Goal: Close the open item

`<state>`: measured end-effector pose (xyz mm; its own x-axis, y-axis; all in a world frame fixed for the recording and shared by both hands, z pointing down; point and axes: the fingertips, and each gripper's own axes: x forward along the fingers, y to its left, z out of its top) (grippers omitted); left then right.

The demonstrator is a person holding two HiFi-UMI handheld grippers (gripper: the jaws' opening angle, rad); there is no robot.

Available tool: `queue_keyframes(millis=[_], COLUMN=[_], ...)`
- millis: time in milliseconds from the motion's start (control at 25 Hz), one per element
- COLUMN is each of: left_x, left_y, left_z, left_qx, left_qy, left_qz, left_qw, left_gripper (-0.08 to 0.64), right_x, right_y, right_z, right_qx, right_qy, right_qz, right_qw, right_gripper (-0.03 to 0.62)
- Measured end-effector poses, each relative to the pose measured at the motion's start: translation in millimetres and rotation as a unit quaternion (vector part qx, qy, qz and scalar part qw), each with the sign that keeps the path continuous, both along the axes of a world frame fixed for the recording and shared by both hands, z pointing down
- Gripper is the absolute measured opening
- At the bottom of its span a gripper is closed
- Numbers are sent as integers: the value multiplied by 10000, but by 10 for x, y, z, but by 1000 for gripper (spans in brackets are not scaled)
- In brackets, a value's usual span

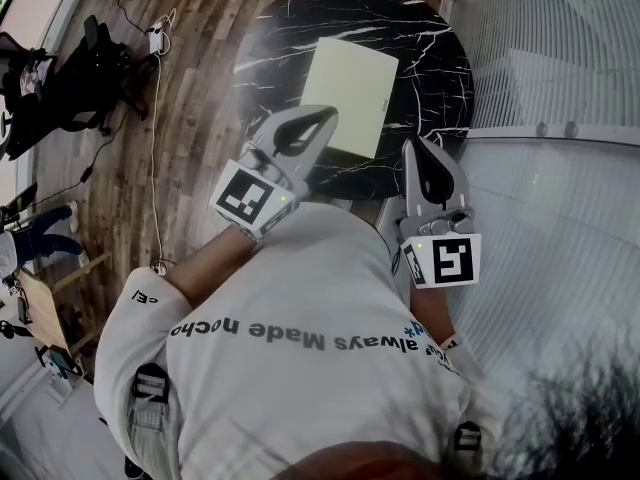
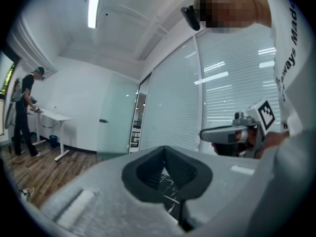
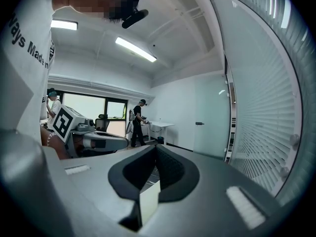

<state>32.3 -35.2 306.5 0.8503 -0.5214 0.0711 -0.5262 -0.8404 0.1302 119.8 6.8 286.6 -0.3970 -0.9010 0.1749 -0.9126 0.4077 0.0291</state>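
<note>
— Containers on the round black marble table (image 1: 420, 38): how many?
— One candidate, a flat pale yellow item (image 1: 350, 88). Box or book, I cannot tell. It lies near the table's middle, a little toward 6 o'clock, the side nearest the person.
— Anything inside it?
— No inside shows. From the head view its top face is plain and flat, with a thin lighter edge along its 6 o'clock side. Whether a lid or cover stands ajar I cannot tell.
— Where are the grippers?
— The left gripper (image 1: 318, 120) has its tip over the item's 7 o'clock corner; touching or just above, I cannot tell. Its jaws are pressed together with nothing between them, and only veined marble shows through the hole behind the tips.
— And the other?
— The right gripper (image 1: 418, 150) is at the item's 4 o'clock, apart from it, near the table's rim. Its jaws meet too, and they are empty. A pale sliver shows through the gap lower down, seen past the jaws, not pinched.
— Surroundings?
— Wooden floor (image 1: 200, 68) at the table's 9 o'clock, and a glass wall with blinds (image 1: 560, 58) at 3 o'clock.
</note>
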Motion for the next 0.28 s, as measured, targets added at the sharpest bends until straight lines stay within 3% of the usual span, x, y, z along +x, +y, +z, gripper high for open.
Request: queue_keyframes(millis=[280], left_x=[7], left_y=[-25], left_z=[15], left_qx=[7], left_qy=[-23], left_qz=[-19], left_qw=[10000], left_gripper=[5], right_x=[14], right_y=[-27], right_z=[3], right_qx=[-6], right_qy=[-4], right_qz=[-7], right_qw=[10000], right_gripper=[2])
